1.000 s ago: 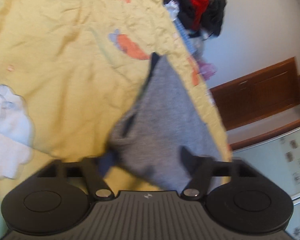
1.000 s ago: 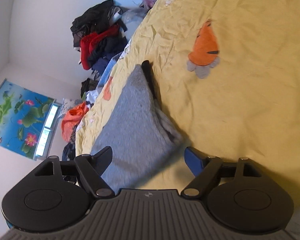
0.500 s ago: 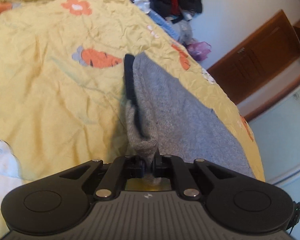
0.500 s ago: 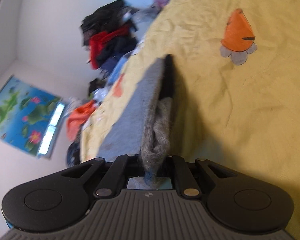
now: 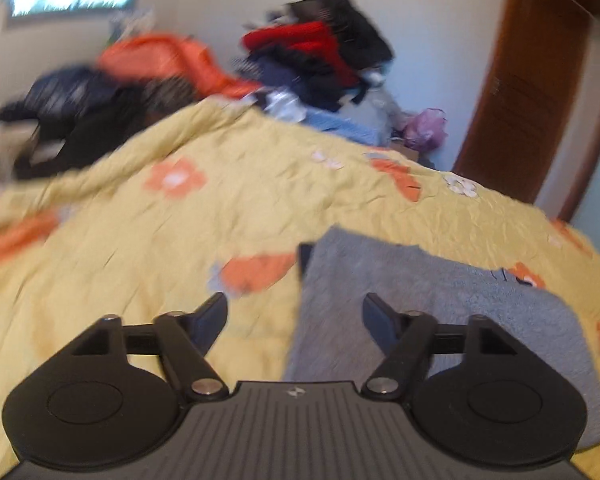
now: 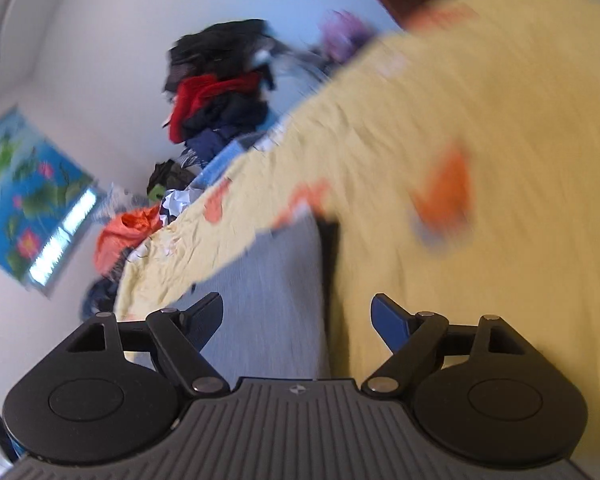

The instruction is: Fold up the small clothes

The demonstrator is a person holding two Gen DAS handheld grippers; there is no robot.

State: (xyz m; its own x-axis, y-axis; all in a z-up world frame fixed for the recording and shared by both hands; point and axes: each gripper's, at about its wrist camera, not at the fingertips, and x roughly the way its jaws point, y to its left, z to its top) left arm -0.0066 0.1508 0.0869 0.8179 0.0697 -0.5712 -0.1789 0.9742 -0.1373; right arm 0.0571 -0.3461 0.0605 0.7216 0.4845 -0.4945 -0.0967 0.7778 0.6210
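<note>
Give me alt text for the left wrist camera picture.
The open left gripper hovers over a grey garment lying flat on a yellow flowered bedspread, its jaws just opened with nothing gripped. A blurred heap of clothes sits against the far wall.

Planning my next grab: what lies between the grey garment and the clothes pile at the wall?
Only yellow bedspread between grey garment and clothes pile, left wrist view.
</note>
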